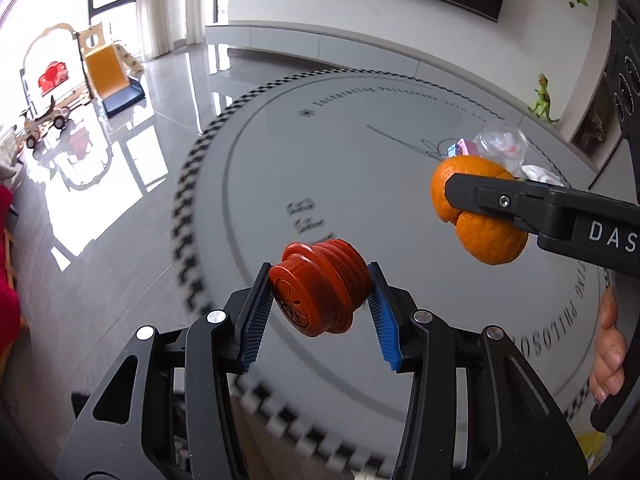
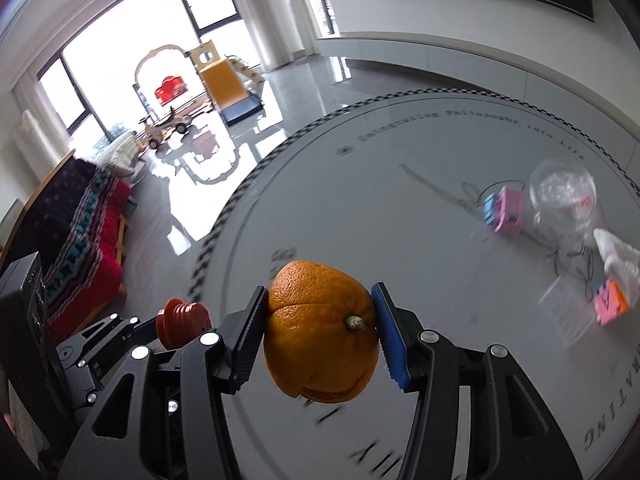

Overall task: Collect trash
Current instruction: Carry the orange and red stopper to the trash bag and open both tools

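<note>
Round grey mat (image 1: 360, 184), clear cup (image 2: 564, 196) w/ crumpled bits, left jaws gripping red cap (image 1: 316, 292), right jaws gripping orange peel (image 2: 322, 334)

The right claw (image 1: 460, 196) is cut off by the 3 o'clock edge of the left wrist view, so only one black arm crosses the split orange peel (image 1: 476, 216), hiding its middle. A hand (image 1: 610, 354) at 4 o'clock shows only fingers. The clear crumpled plastic cup (image 1: 502, 144) is half hidden behind the peel, and the pink-and-blue block (image 1: 460, 147) beside it is too small to read.

In the right wrist view the clear cup (image 2: 564, 200), the white crumpled tissue (image 2: 618, 256) and the pink lettered block (image 2: 610, 302) at 3 o'clock are smeared by blur. The lettering on the round grey bench (image 2: 400, 208) blurs at 6 o'clock. The red ribbed plastic cap (image 2: 184, 320) at 9 o'clock is partly hidden behind the left claw (image 2: 160, 326).
</note>
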Motion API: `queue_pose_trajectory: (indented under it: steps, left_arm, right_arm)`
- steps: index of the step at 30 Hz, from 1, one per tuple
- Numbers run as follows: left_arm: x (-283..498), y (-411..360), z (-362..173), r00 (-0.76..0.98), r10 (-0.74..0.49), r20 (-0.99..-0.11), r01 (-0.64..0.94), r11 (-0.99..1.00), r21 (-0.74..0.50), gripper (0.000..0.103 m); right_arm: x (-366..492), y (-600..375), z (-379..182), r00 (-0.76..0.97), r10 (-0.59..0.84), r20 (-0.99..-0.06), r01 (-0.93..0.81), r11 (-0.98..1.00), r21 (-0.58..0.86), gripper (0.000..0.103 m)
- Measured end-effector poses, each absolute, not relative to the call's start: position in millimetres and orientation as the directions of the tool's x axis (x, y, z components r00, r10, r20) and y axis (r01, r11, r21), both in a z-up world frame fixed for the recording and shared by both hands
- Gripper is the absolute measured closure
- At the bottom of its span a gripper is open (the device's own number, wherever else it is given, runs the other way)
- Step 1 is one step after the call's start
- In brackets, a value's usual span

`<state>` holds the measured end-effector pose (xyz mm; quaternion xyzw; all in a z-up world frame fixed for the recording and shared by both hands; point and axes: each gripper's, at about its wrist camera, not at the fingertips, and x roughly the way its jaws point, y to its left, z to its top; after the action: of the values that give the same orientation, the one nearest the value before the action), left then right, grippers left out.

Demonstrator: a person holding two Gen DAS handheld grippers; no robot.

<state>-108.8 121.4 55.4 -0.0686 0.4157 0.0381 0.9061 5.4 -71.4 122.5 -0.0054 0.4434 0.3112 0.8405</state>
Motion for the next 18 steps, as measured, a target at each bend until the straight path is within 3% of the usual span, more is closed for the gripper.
queue_pose_trajectory:
  steps: [8, 18]
  left_arm:
    - [-184.4, 133.8, 45.4, 0.65, 0.053, -0.758, -0.189, 0.977, -0.094, 0.057]
    - [-293.4, 190.4, 5.3, 0.596, 0.133, -0.792, -0.391, 0.909, -0.142, 0.057]
  right_arm:
    - [-68.0, -36.0, 118.3, 0.337, 0.577, -0.744, -0.621, 0.73, 0.285, 0.049]
    - [-165.3, 40.7, 92.2, 0.171, 0.633, -0.755, -0.749, 0.581, 0.318, 0.049]
